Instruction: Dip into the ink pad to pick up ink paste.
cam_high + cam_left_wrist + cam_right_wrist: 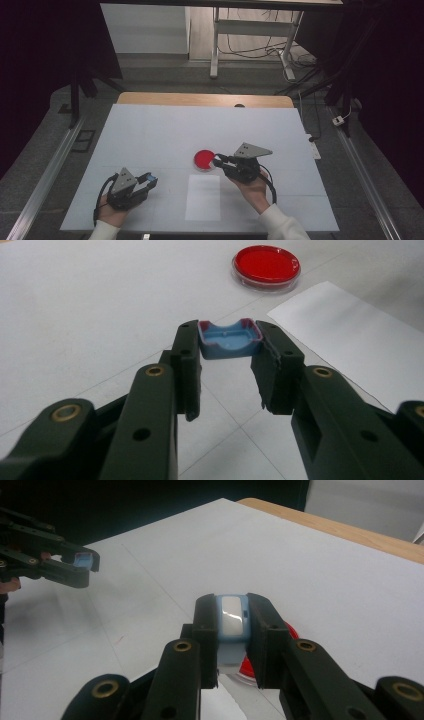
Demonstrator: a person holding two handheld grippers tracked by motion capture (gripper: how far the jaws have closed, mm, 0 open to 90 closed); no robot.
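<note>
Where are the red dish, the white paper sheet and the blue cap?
red dish (pixel 266 265), left gripper view, lid centre
white paper sheet (pixel 203 197), high view, middle
blue cap (pixel 229 339), left gripper view, hollow inside

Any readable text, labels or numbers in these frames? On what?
None readable.
White sheet: blank.
Red dish: no label.
Blue cap in left gripper: no marking.
Blue-and-white piece in right gripper: white panel glares, no print legible.

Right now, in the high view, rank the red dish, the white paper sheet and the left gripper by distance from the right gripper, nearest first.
From the right gripper:
1. Red dish, right at its tips, toward the left.
2. White paper sheet, just below, toward the person.
3. Left gripper, farthest, across the paper at lower left.
</note>
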